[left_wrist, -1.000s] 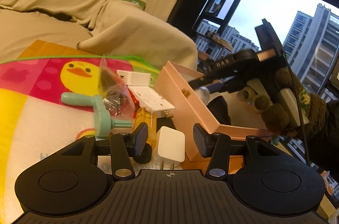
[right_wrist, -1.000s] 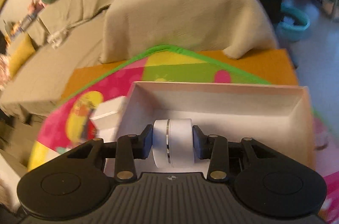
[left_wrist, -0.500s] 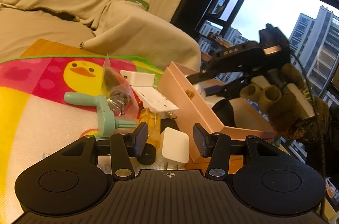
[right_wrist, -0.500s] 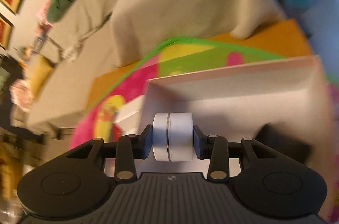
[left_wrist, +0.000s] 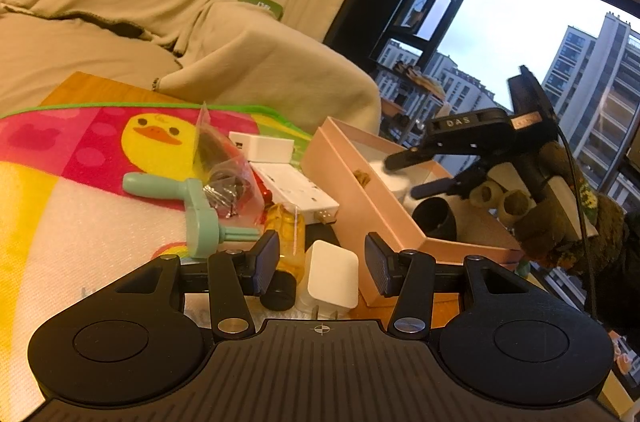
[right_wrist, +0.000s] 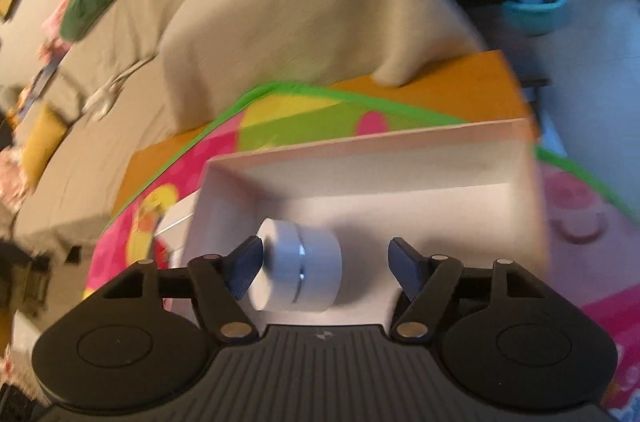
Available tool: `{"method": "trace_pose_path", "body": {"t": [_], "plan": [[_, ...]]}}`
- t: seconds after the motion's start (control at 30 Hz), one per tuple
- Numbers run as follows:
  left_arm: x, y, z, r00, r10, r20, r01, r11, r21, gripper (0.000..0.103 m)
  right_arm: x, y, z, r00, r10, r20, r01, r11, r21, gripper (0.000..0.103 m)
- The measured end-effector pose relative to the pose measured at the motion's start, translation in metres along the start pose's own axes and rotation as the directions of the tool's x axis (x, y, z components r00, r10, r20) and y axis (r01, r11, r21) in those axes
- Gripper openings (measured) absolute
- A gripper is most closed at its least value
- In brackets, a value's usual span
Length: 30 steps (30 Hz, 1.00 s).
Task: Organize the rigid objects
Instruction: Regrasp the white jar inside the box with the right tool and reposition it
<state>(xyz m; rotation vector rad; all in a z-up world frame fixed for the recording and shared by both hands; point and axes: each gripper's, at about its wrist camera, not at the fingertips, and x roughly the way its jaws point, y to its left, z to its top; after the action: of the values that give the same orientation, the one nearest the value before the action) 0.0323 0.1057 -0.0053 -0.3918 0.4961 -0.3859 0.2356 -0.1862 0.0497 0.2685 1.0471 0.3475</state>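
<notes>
My right gripper hangs over the open pink box, and its jaws are opening. A white round puck lies tilted between them, close against the left finger, with a wide gap to the right finger. The left wrist view shows that gripper reaching into the pink box from the right, held by a gloved hand. My left gripper hovers low and open at the mat's near edge. A white charger plug sits between its fingers, untouched.
On the colourful duck mat lie a teal crank handle, a bag of screws, a yellow screwdriver handle, a white power strip and a white adapter. A black cup sits in the box. A covered sofa stands behind.
The right jaws have come apart off the white puck, which now leans toward the left finger. That gripper has shifted across the box. My left gripper has not moved.
</notes>
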Motion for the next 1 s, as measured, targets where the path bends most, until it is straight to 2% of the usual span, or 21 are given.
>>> {"method": "trace_pose_path", "body": {"t": [0.1,0.2,0.3,0.4,0.47,0.53,0.6,0.63,0.73,0.77,0.87,0.93,1.0], "plan": [[0.001,0.001,0.000,1.000,0.004,-0.007,-0.004,1.000,-0.006,0.052,-0.013,0.001,-0.004,0.998,-0.040,0.052,0.043,0.997,-0.062,0.062],[0.002,-0.001,-0.001,1.000,0.015,-0.010,-0.015,1.000,0.007,0.052,-0.033,0.006,-0.015,0.989,-0.076,0.129,0.089,0.991,-0.101,0.062],[0.007,-0.009,-0.001,0.998,0.047,-0.033,-0.045,0.998,0.053,0.052,-0.054,0.016,-0.037,0.971,-0.110,0.213,0.150,0.971,-0.185,0.063],[0.012,-0.025,-0.003,0.992,0.116,-0.056,-0.106,0.982,0.158,0.052,-0.072,0.027,-0.066,0.945,-0.131,0.299,0.214,0.940,-0.265,0.071],[0.017,-0.040,-0.006,0.982,0.177,-0.065,-0.154,0.954,0.258,0.054,-0.085,0.034,-0.087,0.913,-0.150,0.379,0.278,0.909,-0.310,0.076],[0.022,-0.052,-0.007,0.975,0.211,-0.073,-0.177,0.929,0.325,0.061,-0.093,0.040,-0.105,0.881,-0.149,0.450,0.330,0.873,-0.358,0.082],[0.027,-0.055,-0.005,0.969,0.225,-0.099,-0.181,0.925,0.334,0.070,-0.099,0.046,-0.121,0.867,-0.125,0.482,0.350,0.841,-0.412,0.083],[0.032,-0.055,-0.003,0.964,0.238,-0.117,-0.188,0.924,0.333,0.074,-0.100,0.049,-0.129,0.865,-0.108,0.490,0.354,0.823,-0.443,0.083],[0.048,-0.042,0.002,0.952,0.243,-0.185,-0.187,0.943,0.275,0.072,-0.101,0.057,-0.147,0.873,-0.073,0.482,0.341,0.799,-0.495,0.083],[0.048,-0.038,0.004,0.959,0.227,-0.171,-0.180,0.950,0.254,0.071,-0.102,0.058,-0.153,0.876,-0.065,0.477,0.334,0.796,-0.505,0.083],[0.044,-0.034,0.006,0.959,0.213,-0.187,-0.172,0.962,0.209,0.069,-0.107,0.058,-0.173,0.870,-0.049,0.491,0.336,0.787,-0.517,0.083],[0.036,-0.036,0.000,0.961,0.196,-0.197,-0.153,0.964,0.216,0.069,-0.111,0.055,-0.188,0.864,-0.040,0.502,0.341,0.781,-0.523,0.083],[0.027,-0.044,-0.008,0.959,0.180,-0.221,-0.123,0.960,0.251,0.068,-0.112,0.052,-0.200,0.868,-0.031,0.496,0.332,0.779,-0.531,0.083]]}}
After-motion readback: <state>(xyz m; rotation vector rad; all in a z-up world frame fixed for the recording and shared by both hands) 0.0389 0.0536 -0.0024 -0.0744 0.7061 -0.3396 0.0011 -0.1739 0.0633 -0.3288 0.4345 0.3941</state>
